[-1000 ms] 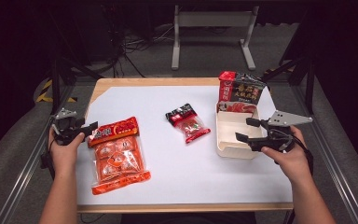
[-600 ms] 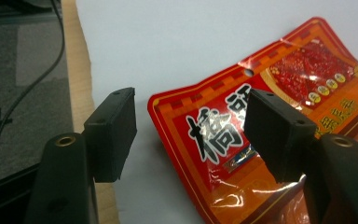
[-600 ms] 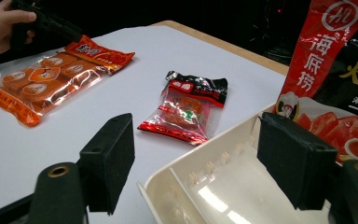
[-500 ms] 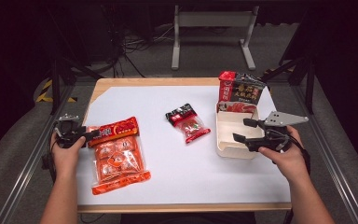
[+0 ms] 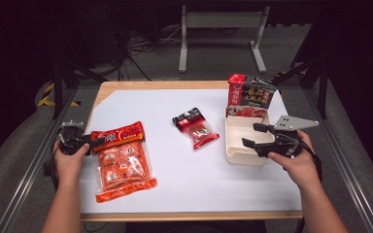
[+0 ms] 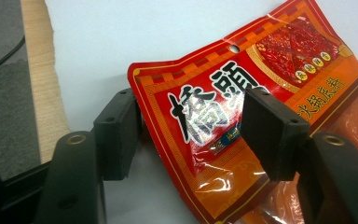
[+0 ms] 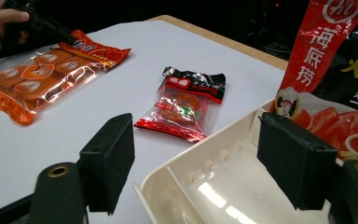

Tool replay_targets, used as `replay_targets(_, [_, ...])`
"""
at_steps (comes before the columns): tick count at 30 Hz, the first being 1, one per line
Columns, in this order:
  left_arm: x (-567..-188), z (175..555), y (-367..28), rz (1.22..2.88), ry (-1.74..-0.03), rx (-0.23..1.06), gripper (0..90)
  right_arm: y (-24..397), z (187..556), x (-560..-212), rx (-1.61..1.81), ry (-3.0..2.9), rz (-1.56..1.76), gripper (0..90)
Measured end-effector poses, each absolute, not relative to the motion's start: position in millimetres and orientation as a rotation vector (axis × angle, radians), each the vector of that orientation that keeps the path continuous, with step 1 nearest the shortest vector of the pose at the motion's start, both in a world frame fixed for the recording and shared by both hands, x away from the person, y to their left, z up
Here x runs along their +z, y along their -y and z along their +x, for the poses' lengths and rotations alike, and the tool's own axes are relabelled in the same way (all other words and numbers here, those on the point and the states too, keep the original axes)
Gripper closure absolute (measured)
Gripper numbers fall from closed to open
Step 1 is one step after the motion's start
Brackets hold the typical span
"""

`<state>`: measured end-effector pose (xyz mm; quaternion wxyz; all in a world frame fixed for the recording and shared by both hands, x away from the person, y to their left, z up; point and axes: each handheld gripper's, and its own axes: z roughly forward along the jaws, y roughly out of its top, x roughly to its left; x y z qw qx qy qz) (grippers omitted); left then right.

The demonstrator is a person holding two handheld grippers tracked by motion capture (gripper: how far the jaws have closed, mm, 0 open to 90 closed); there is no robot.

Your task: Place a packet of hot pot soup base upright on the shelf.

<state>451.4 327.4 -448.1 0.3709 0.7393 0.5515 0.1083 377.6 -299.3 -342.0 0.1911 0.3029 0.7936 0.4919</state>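
Since the earlier frame, our left gripper (image 5: pixel 96 142) has been sliding in from the table's left edge onto the red header of the big orange hot pot seasoning bag (image 5: pixel 121 160), its jaws closing somewhat. We are seeing the bag lying flat on the white table cover (image 5: pixel 175 174), with a small red-and-black snack packet (image 5: pixel 196 128) mid-table and nothing blocking the way. In the left gripper view, the header's corner (image 6: pixel 200 135) is sitting between the parted pads, neither visibly pressing it. Our right gripper (image 5: pixel 250 136) is hovering over the cream plastic tray (image 5: pixel 240 158), jaws wide, holding nothing. Its view is revealing the tomato soup-base pouch (image 7: pixel 335 60) standing at the tray's far end.
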Motion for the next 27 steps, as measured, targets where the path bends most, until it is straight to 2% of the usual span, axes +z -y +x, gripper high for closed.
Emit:
replay_targets(3, [-449.8,452.3,-326.7,1.899,-1.407,0.271,43.5,299.2,377.2,-341.6,1.383,-2.227,0.849,27.6])
replay_targets(13, [-453.2,455.5,-318.4,1.901,-1.386,0.282,59.4,298.4,377.6,-342.7,1.379,-2.233,0.846,27.6])
replay_targets(17, [-455.0,454.8,-318.9,1.883,-1.404,0.313,72.1,297.1,377.6,-343.5,1.379,-2.240,0.847,27.6])
replay_targets(22, [-456.1,453.7,-315.4,1.881,-1.411,0.357,80.7,296.5,377.6,-343.2,1.380,-2.240,0.842,27.7])
replay_targets(27, [-455.5,453.9,-315.0,1.890,-1.418,0.367,85.2,296.7,377.1,-342.7,1.383,-2.238,0.842,29.1])
